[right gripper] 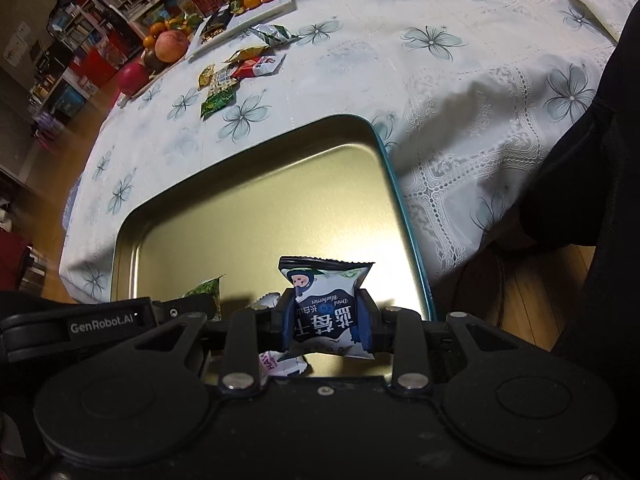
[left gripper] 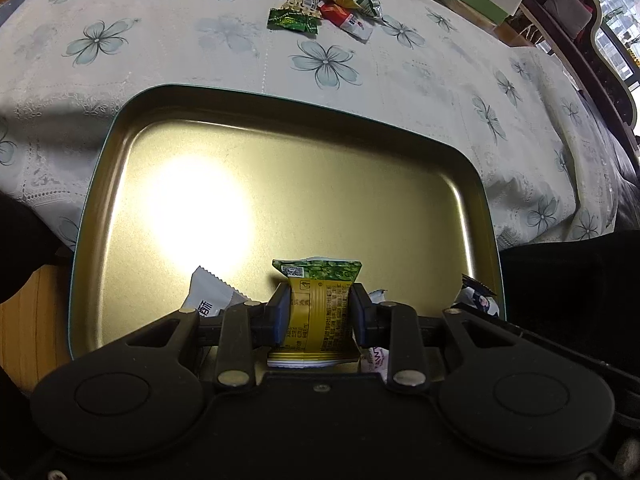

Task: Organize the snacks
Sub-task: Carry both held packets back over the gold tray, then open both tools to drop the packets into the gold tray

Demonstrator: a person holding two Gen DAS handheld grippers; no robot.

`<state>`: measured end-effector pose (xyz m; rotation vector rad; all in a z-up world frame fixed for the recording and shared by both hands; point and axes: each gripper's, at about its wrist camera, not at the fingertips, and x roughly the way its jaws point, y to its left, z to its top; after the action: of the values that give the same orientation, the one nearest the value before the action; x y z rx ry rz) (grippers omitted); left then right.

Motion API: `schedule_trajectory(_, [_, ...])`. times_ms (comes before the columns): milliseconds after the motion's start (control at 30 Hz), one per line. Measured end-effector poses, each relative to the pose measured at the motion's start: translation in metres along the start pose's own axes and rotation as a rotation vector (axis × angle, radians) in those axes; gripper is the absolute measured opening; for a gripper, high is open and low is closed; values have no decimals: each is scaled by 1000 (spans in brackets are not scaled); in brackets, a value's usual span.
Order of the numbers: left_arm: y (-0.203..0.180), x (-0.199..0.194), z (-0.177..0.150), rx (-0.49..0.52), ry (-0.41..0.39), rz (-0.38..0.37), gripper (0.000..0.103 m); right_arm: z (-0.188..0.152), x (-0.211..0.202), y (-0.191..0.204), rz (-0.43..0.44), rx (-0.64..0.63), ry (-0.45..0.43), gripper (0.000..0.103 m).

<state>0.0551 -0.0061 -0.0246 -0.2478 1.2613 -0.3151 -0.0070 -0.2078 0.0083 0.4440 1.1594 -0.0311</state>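
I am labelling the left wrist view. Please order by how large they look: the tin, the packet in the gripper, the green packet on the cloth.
1. tin, by far the largest.
2. packet in the left gripper.
3. green packet on the cloth.

The held packet is much nearer to the camera, so places two and three are unsure.

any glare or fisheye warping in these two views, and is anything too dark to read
Left wrist view: a blown-out white glare patch on the gold tin tray floor; the flowered tablecloth bows with the lens. Right wrist view: no hot spot on the tray, only dimmer reflections; its rim curves; the shelves at top left are dim and blurred. Both gripper bodies are nearly black.
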Motion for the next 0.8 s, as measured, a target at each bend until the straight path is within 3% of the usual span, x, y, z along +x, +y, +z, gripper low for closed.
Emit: schedule_trajectory(800, [-13,0,-5,107,-1,78,40,2,0,0,-28,-24,38,33])
